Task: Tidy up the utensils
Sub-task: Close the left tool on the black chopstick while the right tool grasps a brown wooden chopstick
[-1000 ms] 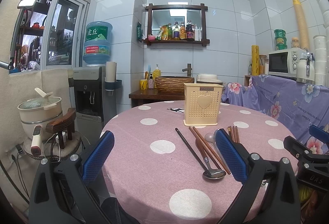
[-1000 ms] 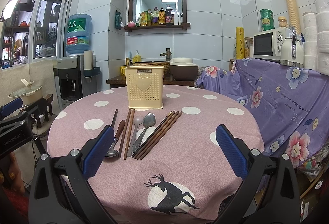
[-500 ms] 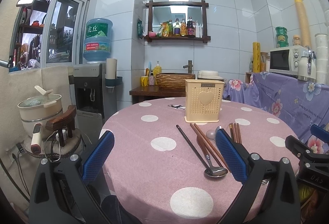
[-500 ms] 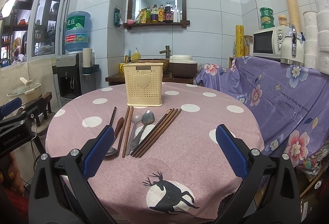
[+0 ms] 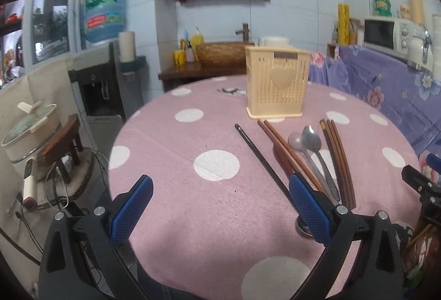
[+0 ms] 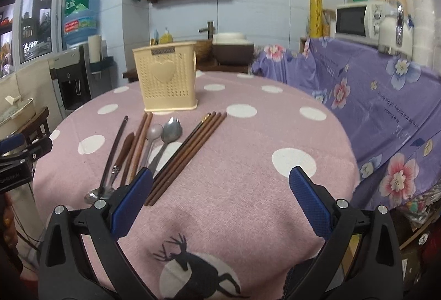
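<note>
Both claws gape wide, gripping nothing — the left gripper and right gripper hover over the pink tablecloth. Two steel spoons lie beside four brown chopsticks, the cream utensil holder at twelve o'clock.

Pink tablecloth with white polka dots; cream holder; brown chopsticks; silver spoons; purple floral cloth.
</note>
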`<control>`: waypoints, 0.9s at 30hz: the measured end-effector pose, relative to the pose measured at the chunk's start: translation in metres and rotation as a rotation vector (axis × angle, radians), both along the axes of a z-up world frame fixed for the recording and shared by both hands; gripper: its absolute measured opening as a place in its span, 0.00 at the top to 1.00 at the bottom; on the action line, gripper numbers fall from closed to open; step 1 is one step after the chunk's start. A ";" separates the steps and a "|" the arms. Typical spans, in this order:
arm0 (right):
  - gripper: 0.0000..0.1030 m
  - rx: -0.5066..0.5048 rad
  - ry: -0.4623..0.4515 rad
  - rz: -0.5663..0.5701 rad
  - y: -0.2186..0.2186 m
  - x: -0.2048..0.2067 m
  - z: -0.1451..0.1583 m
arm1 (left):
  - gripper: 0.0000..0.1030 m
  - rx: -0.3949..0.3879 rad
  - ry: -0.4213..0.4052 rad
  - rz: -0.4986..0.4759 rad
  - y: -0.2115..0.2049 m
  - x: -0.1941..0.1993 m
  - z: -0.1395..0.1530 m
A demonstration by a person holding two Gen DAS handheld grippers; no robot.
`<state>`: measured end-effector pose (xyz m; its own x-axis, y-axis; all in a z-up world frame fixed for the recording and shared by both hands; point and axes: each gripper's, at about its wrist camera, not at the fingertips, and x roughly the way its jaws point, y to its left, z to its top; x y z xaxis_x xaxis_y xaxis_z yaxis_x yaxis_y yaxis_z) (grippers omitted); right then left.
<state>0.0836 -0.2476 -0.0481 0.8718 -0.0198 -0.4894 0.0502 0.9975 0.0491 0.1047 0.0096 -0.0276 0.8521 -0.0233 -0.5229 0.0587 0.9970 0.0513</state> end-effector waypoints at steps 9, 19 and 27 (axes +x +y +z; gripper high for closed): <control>0.20 0.073 0.225 -0.035 -0.018 0.089 -0.004 | 0.18 -0.083 0.215 -0.025 0.007 0.081 -0.001; 0.42 0.093 0.409 -0.015 0.009 0.155 -0.031 | 0.19 -0.116 0.258 -0.026 -0.005 0.103 -0.005; 0.49 0.001 0.414 -0.062 0.002 0.154 -0.033 | 0.19 -0.114 0.295 -0.032 0.002 0.111 -0.013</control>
